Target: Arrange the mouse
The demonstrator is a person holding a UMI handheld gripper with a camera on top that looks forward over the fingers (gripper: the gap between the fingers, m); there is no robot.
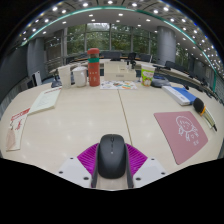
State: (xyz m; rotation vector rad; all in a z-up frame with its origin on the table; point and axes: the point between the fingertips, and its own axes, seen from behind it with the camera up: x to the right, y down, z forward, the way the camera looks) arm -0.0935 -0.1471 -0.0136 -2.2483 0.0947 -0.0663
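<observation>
A dark grey computer mouse [112,155] sits between my two fingers, its tail end toward me. The magenta pads [89,157] press against both of its sides with no gap showing. My gripper [112,165] is shut on the mouse over the near part of the pale wooden table [100,120]. A pink mouse mat [181,133] with a white drawing lies on the table ahead and to the right of the fingers.
A white keyboard [45,99] lies far left, with a red-printed paper [17,128] nearer. An orange-red canister [93,68] and papers stand at the back centre. A blue book [180,95] and a dark object [199,104] lie back right.
</observation>
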